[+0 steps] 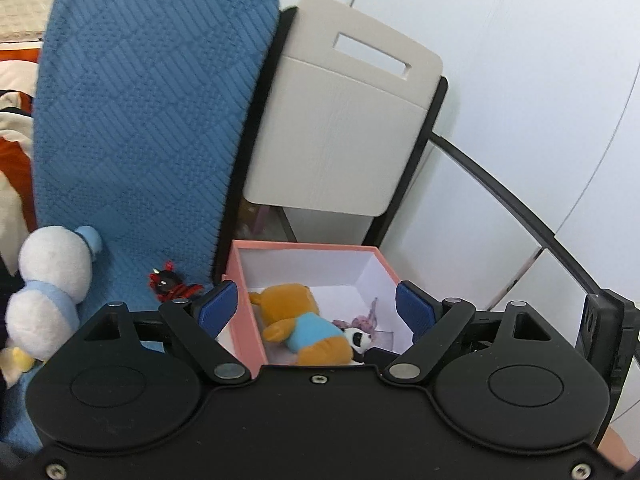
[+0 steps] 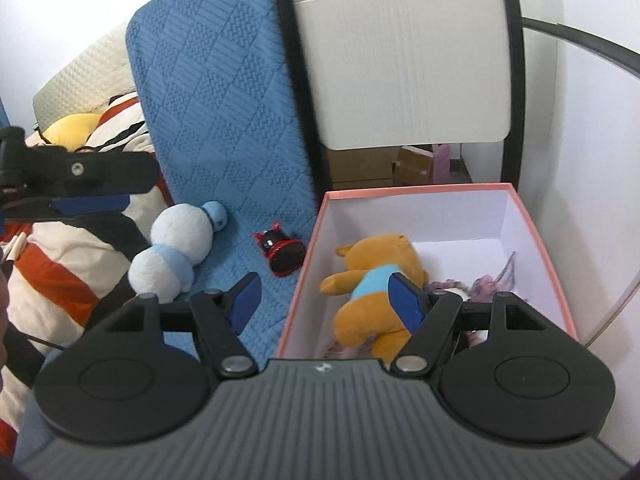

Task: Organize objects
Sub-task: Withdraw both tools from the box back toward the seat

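A pink box [image 1: 244, 312] [image 2: 304, 276] with a white inside stands on a blue quilted blanket [image 1: 132, 128] [image 2: 224, 120]. In it lie an orange bear in a blue shirt [image 1: 300, 320] [image 2: 368, 280], a small panda toy [image 1: 358, 338] and a purple item [image 1: 366, 318] [image 2: 492, 280]. Left of the box lie a red and black toy [image 1: 168, 282] [image 2: 282, 250] and a white and blue plush [image 1: 48, 288] [image 2: 172, 252]. My left gripper [image 1: 316, 308] is open over the box. My right gripper [image 2: 326, 300] is open over the box's left wall.
A beige chair back [image 1: 340, 120] [image 2: 408, 64] with a black frame stands behind the box. White walls are on the right. A striped orange, white and black blanket [image 2: 52, 264] and a yellow cushion [image 2: 72, 124] lie at the left.
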A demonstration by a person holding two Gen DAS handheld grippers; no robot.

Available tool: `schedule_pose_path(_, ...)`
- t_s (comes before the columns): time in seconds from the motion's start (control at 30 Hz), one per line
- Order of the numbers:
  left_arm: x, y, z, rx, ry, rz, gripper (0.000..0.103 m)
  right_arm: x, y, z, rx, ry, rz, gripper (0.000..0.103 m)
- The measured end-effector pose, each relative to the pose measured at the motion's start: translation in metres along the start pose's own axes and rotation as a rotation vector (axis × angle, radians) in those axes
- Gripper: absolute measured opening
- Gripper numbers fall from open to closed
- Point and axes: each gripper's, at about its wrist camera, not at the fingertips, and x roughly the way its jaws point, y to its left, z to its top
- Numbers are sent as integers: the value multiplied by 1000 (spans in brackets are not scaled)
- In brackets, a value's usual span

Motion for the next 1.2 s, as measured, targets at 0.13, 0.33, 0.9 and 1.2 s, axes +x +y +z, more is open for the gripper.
schedule_pose_path(0.13,-19,18,-2,-12,-24,5,85,0,20,-2,0,-1,2,72)
schedule_pose_path(0.33,-58,49,1,-35,-74,36,85,4,54,-3,-6,11,5,72)
schedule_pose_path(0.9,-111,109,-28,-55,-119,150,86,16,128,-27,-27,33,89,72)
schedule_pose_path(1.2,-117,115,-41,-42,-115,181,87,8,141,-44,-33,22,67,72)
